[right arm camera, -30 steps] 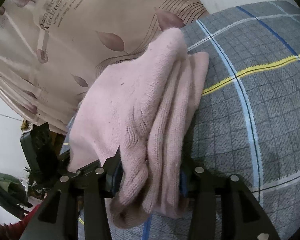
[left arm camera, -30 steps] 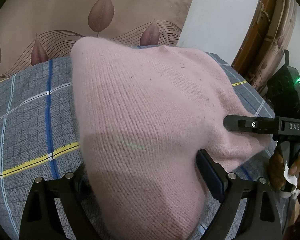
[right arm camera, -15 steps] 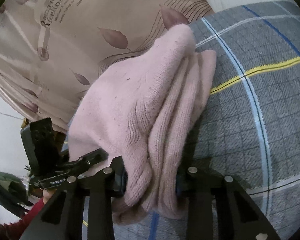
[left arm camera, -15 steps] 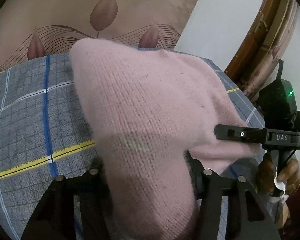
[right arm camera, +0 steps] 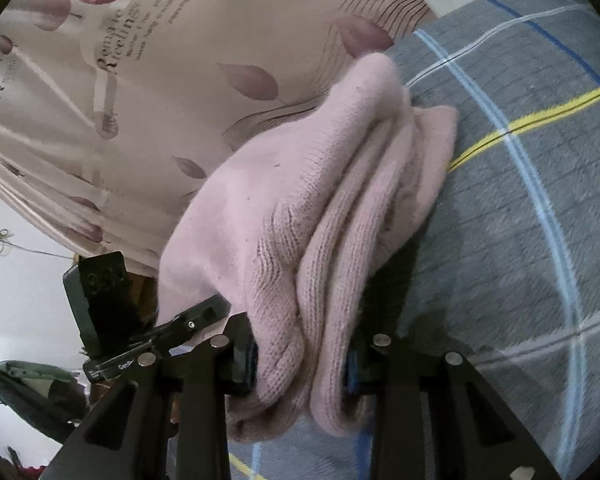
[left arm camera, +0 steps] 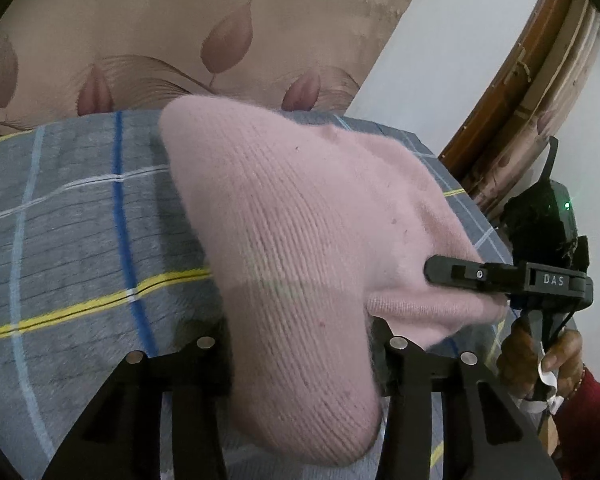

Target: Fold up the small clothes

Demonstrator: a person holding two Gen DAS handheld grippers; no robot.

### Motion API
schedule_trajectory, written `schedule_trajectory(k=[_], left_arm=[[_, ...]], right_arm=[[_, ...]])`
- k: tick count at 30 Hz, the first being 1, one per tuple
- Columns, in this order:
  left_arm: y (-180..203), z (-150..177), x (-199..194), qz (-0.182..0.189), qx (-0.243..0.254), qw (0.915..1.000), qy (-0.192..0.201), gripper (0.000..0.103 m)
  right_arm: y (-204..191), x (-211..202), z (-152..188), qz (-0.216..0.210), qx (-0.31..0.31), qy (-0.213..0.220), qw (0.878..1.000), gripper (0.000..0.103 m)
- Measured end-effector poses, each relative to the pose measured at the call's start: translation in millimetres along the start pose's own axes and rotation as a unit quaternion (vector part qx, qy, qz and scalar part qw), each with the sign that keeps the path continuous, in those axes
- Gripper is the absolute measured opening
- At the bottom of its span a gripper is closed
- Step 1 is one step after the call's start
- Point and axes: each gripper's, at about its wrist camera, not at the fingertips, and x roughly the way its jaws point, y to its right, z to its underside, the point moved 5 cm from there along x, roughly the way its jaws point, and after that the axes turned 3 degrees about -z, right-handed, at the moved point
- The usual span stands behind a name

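Observation:
A folded pink knit garment is held just above the grey checked bedsheet. My left gripper is shut on its near edge, its fingertips hidden by the fabric. My right gripper is shut on the stacked folded layers of the same garment. The right gripper also shows in the left wrist view at the garment's right corner. The left gripper shows in the right wrist view at the garment's left.
A beige curtain with leaf prints hangs behind the bed. A white wall and a wooden frame stand at the right. The sheet extends to the right in the right wrist view.
My left gripper closed tighter on the pink garment's edge. Both grippers drew back slightly with the garment, which bunched more between them.

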Motion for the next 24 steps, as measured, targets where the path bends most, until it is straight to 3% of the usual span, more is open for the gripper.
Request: schedule_trajectory(k=[13, 17, 21, 24], left_arm=[[-12.2, 51.7, -63.1, -0.021, -0.011, 0.9997, 0.002, 0.044], [-17.0, 65.6, -68.5, -0.027, -0.014, 0.9995, 0.001, 0.052], [-27.7, 69.1, -81.4, 0.011, -0.041, 0.9991, 0.001, 0.054], [-34.2, 60.1, -93.1, 0.019, -0.038, 0.9989, 0.019, 0.060]], right_arm=[[-43.8, 9.1, 56.3, -0.037, -0.012, -0.025, 0.999, 0.030], [-39.1, 9.7, 65.8, -0.029, -0.012, -0.026, 0.999, 0.030], [-30.3, 7.8, 67.9, -0.017, -0.018, -0.028, 0.999, 0.030], [-24.8, 7.7, 68.4, -0.023, -0.016, -0.031, 0.999, 0.032]])
